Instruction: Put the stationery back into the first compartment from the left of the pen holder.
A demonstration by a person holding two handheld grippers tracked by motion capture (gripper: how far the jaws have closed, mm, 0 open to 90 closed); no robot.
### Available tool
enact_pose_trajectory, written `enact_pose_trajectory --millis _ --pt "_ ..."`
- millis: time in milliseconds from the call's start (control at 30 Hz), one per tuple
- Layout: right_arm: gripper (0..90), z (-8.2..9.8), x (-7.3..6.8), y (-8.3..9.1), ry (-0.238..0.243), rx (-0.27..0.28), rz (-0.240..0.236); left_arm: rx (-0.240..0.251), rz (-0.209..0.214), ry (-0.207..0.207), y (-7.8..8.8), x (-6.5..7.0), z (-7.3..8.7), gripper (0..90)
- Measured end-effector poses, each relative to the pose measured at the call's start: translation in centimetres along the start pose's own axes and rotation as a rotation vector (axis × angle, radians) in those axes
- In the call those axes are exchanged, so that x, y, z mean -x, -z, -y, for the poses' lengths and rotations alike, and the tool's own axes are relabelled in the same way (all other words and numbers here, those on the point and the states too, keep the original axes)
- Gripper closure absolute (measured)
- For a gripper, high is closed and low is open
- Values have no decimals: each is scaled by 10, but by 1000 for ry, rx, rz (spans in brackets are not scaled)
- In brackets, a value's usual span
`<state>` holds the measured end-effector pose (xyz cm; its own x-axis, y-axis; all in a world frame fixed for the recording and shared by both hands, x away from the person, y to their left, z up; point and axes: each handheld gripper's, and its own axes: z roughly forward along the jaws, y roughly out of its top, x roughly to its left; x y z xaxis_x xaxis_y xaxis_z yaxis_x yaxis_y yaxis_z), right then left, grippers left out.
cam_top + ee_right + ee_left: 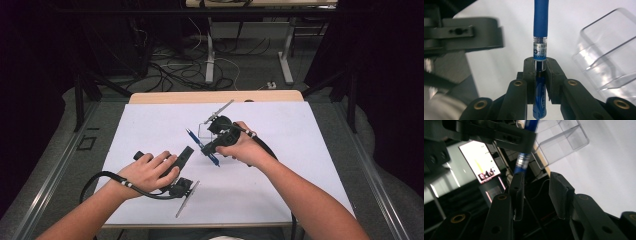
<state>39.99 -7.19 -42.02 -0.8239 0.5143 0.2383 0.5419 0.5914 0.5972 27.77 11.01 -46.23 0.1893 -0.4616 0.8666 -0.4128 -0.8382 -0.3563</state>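
Two grippers worked over the white sheet (150, 125) covering the bench. The right gripper (539, 65) had its jaws pinched on a blue pen (540, 22), held near the middle of the bench, just in front of a clear plastic box (609, 55) that stood toward the far edge. The left gripper (536, 187) lay nearer the front edge, its jaws spread with nothing between them, the pen's tip just beyond its pads. The box stood close beside the pen, crowding that side.
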Motion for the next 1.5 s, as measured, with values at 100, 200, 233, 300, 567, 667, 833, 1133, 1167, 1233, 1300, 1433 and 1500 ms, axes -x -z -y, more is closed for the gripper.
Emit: enact_pose_trajectory --millis 100,200,233,300,567,667,833,1133,1167,1233,1300,1433,1500 --pt "800 -3 6 4 12 68 13 3 21 45 0 0 5 612" --pt "800 -6 8 5 24 171 48 -4 53 138 -2 2 8 565" --pt "800 -8 9 7 29 189 58 4 70 206 -2 5 9 545" --pt "800 -10 9 8 37 251 93 3 75 324 -3 8 10 521" --pt "800 -19 16 5 57 453 203 -3 244 784 -11 10 21 472" --pt "800 -21 20 -2 62 473 237 6 285 930 -15 12 26 461" --pt "799 -20 27 -15 64 462 272 53 382 1193 -20 16 37 423" --pt "799 -12 40 -38 56 444 294 70 416 1456 -27 31 53 231" --pt "799 -11 41 -40 55 448 299 73 426 1485 -27 31 56 207" --pt "799 -9 43 -44 51 429 302 96 404 1577 -28 34 59 184" --pt "799 -5 46 -48 44 419 303 117 404 1663 -29 37 63 164" --pt "796 0 49 -53 21 398 275 134 412 1768 -31 43 73 161" --pt "764 1 50 -53 10 384 253 134 399 1807 -31 45 76 160"
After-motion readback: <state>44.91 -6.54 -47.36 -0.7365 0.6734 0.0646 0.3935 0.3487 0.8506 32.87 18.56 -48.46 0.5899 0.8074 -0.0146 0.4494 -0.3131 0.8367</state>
